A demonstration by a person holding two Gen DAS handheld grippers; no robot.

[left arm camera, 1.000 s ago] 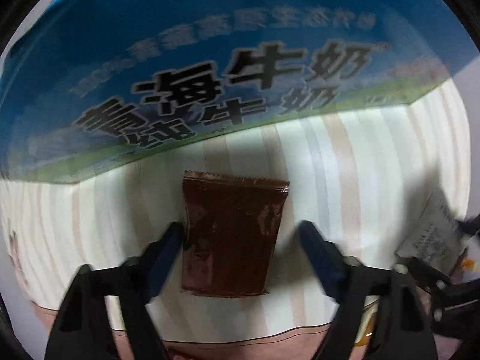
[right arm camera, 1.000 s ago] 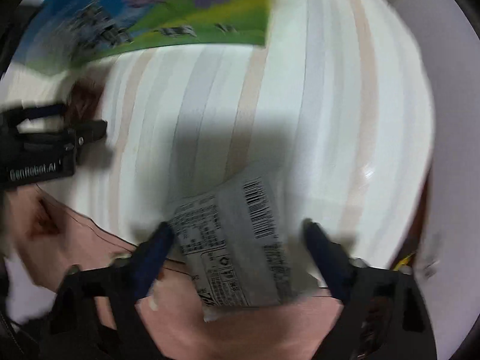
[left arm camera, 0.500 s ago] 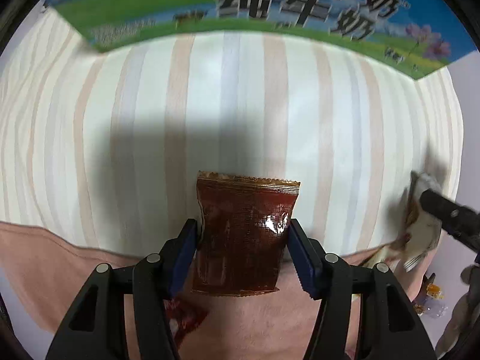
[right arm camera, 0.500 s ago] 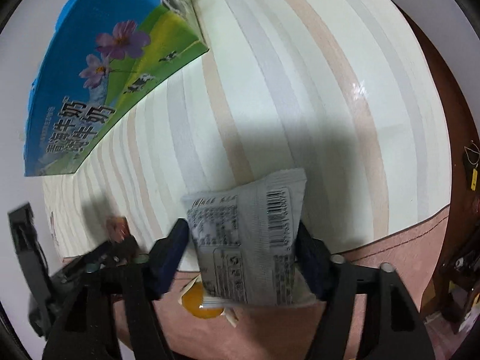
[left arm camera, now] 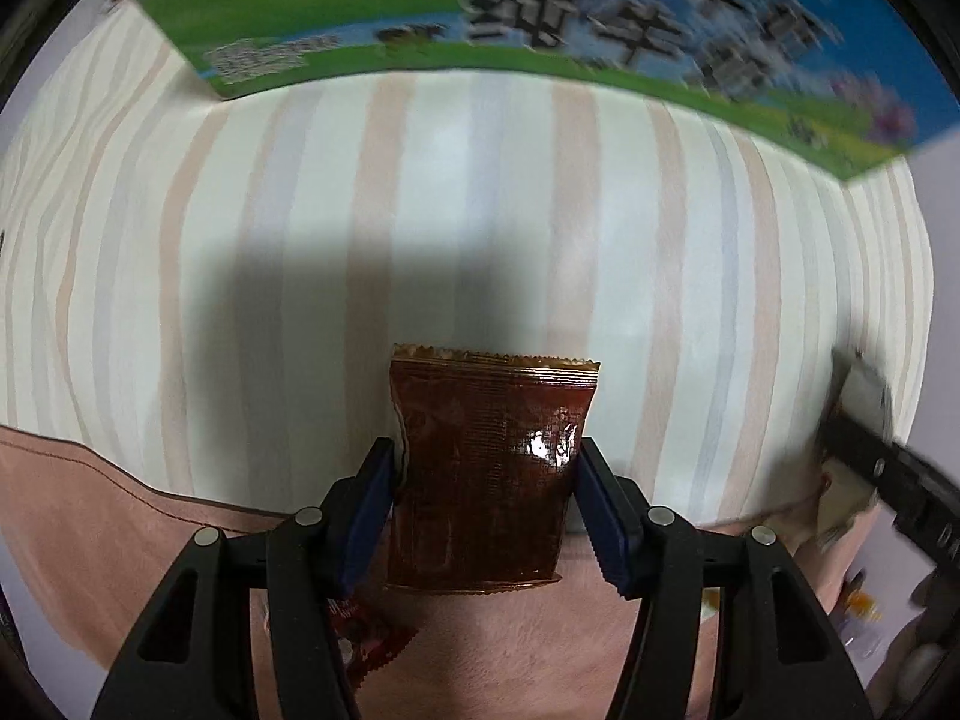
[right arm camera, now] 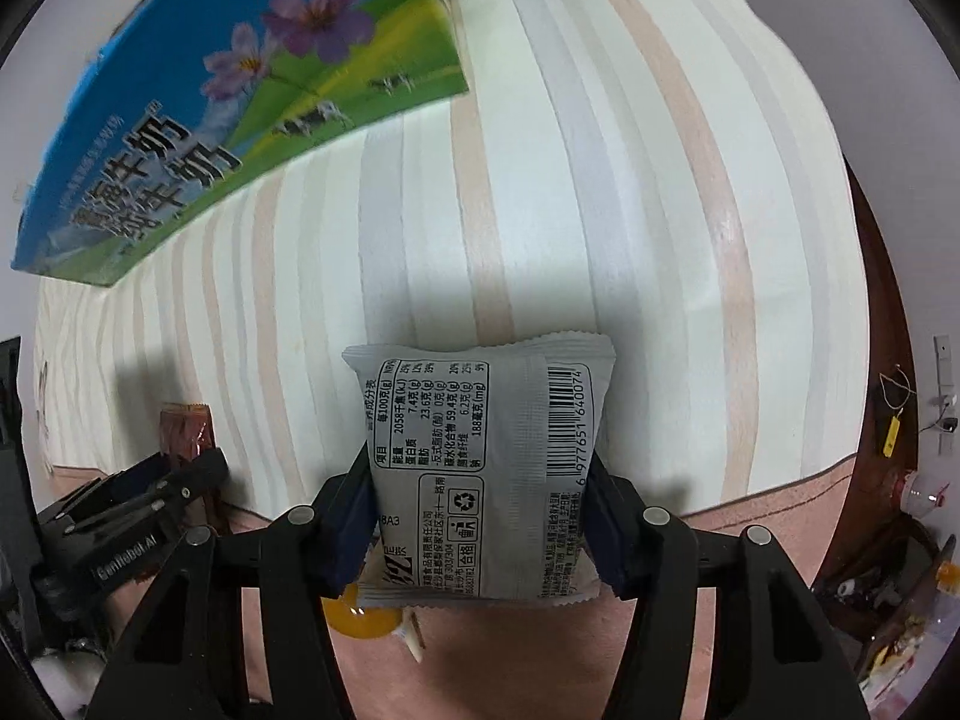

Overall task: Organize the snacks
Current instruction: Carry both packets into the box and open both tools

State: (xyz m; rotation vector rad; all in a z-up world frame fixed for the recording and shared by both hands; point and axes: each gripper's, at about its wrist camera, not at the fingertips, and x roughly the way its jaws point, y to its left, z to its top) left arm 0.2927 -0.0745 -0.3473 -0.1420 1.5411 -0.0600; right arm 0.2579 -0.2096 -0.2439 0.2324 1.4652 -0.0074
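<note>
My left gripper point(left arm camera: 483, 480) is shut on a dark brown snack packet point(left arm camera: 489, 468) and holds it above the striped tablecloth point(left arm camera: 480, 192). My right gripper point(right arm camera: 480, 498) is shut on a grey-white snack packet point(right arm camera: 480, 468) with a barcode and nutrition label facing me. The left gripper point(right arm camera: 174, 480) with the brown packet shows at the left of the right wrist view. The right gripper point(left arm camera: 888, 474) shows blurred at the right edge of the left wrist view.
A blue and green milk carton box point(left arm camera: 540, 18) stands at the far side of the table, also in the right wrist view point(right arm camera: 210, 120). A red wrapper point(left arm camera: 366, 642) lies on the pink cloth below my left gripper. A yellow packet point(right arm camera: 360, 621) lies below my right gripper.
Both grippers closed on their packets and lifted them off the cloth, pulling back from the box. Over the last half second both views shifted a little.
</note>
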